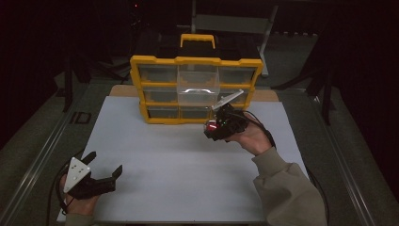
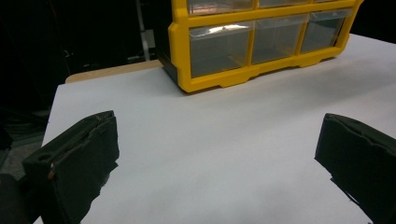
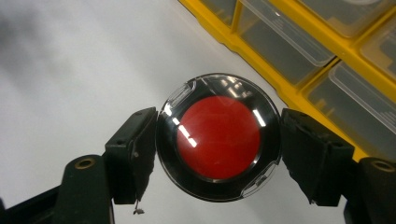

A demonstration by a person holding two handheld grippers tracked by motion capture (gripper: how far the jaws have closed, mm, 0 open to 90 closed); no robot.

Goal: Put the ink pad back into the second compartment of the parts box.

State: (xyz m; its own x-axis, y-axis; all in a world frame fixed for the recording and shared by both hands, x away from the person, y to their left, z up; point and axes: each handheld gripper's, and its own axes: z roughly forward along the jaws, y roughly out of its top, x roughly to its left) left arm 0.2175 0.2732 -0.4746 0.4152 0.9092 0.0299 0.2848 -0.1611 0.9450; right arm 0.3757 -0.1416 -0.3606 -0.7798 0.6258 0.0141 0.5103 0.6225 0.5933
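Two claws work over the white tabletop [image 1: 188, 160]. The right claw [image 1: 212, 128] is clamped on a round red disc in a clear-rimmed black case [image 3: 218, 137], one jaw pressed against each side of its rim, and holds it above the tabletop just in front of the yellow drawer cabinet [image 1: 195, 89], near the cabinet's bottom row of clear drawers. In the high view the disc [image 1: 211, 126] shows as a small red glow at the claw's tip, too dim to tell its tilt for certain. One middle drawer [image 1: 197, 89] looks pulled out toward the person, though the dark picture leaves that unsure. The left claw [image 1: 104, 164] rests at the near left corner of the tabletop, its jaws wide apart and holding nothing, well apart from the cabinet [image 2: 261, 42], which stands at the far side.
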